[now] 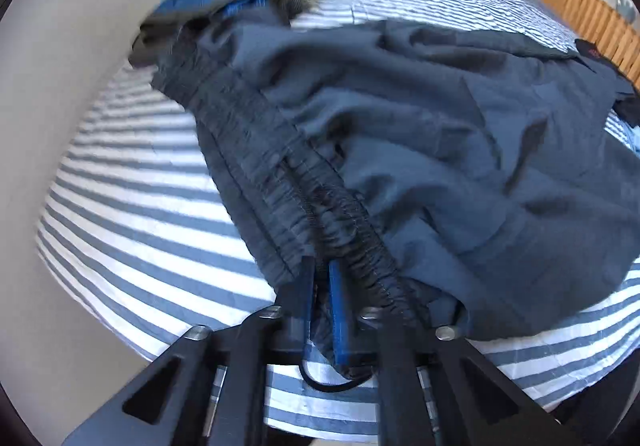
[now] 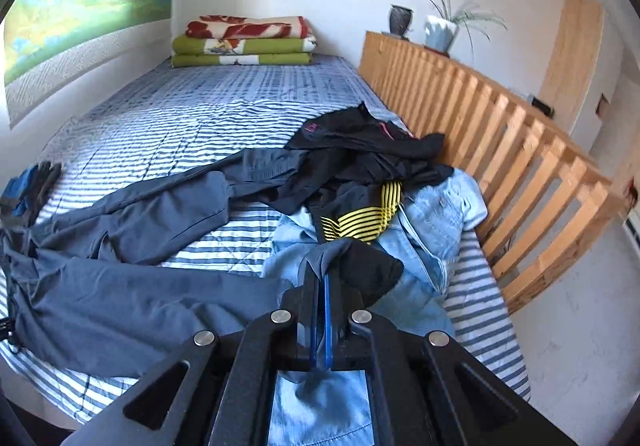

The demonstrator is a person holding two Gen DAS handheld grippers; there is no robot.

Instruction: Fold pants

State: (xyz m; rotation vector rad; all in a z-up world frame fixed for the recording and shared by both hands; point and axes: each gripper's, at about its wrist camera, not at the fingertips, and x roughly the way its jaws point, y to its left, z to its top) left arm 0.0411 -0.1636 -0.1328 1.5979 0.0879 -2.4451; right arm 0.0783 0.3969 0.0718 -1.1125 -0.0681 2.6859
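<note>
Dark grey-blue pants (image 1: 420, 134) lie crumpled across the striped bed, elastic waistband (image 1: 320, 206) toward the left wrist camera. My left gripper (image 1: 322, 270) is shut on that waistband at its near end. In the right wrist view the same pants (image 2: 132, 286) stretch from the left edge across the bed, one leg (image 2: 180, 206) bent back toward the middle. My right gripper (image 2: 322, 278) is shut on a leg end of the pants, the cloth bunched over its tips.
A heap of black clothes (image 2: 368, 158), a yellow-striped garment (image 2: 360, 222) and light blue jeans (image 2: 432, 222) lies by the wooden slatted rail (image 2: 500, 134). Folded blankets (image 2: 244, 42) sit at the bed's far end. Blue and grey clothes (image 1: 228, 6) lie by the wall.
</note>
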